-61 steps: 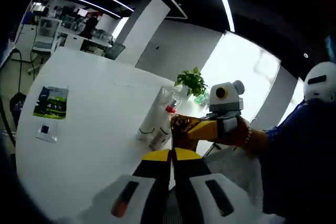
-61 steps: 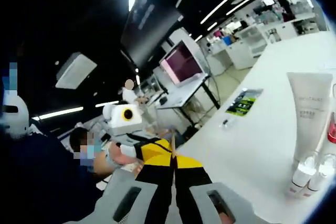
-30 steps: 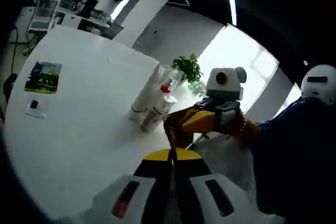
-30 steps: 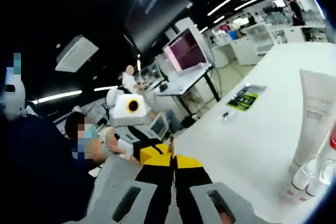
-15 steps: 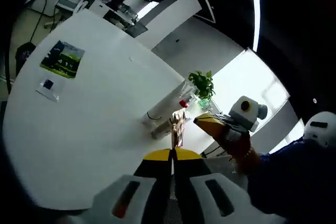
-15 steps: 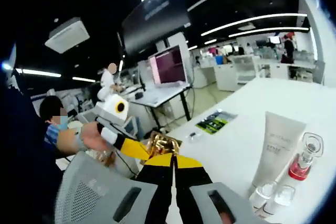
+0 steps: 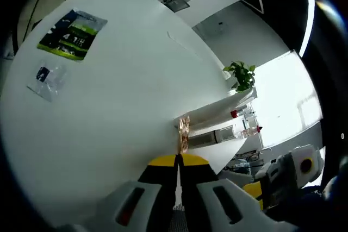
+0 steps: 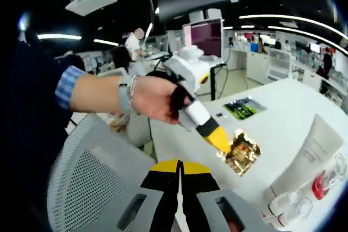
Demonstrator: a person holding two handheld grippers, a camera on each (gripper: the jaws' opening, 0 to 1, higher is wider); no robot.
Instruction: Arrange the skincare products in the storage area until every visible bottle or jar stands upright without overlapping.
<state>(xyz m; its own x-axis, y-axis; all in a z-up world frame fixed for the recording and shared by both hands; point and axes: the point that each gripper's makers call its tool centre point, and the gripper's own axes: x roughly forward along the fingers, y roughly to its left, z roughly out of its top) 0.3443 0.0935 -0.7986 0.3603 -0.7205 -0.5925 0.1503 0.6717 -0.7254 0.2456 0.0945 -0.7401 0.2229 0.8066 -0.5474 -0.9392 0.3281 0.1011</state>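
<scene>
In my left gripper view, my left gripper point(image 7: 178, 158) has its 2 jaws pressed together, pinching 1 gold foil packet point(image 7: 184, 131) that sticks up edge-on just past the tips. Left of the jaws on the white table point(image 7: 119, 96) I count 1 green-and-black card point(image 7: 72, 27) and 1 small clear sachet point(image 7: 48, 77). Right of the packet stand 1 white tube point(image 7: 215, 113), 1 small white bottle point(image 7: 217, 135) and 2 clear red-capped bottles point(image 7: 239, 113), with 1 potted plant point(image 7: 241, 74) beyond them.

In my right gripper view, my right gripper point(image 8: 179, 165) shows its 2 jaws closed with nothing between them. Above and left of them, 1 hand point(image 8: 154, 98) grips the left gripper, whose yellow tip holds the gold foil packet point(image 8: 241, 152) just right of my jaws, above the table point(image 8: 272, 118). Further right I count 1 white tube point(image 8: 304, 161), 2 small white bottles point(image 8: 285, 204) at its base, and 1 red-capped bottle point(image 8: 319, 184), all standing close together. 1 grey mesh chair point(image 8: 81, 188) sits left of the jaws.
</scene>
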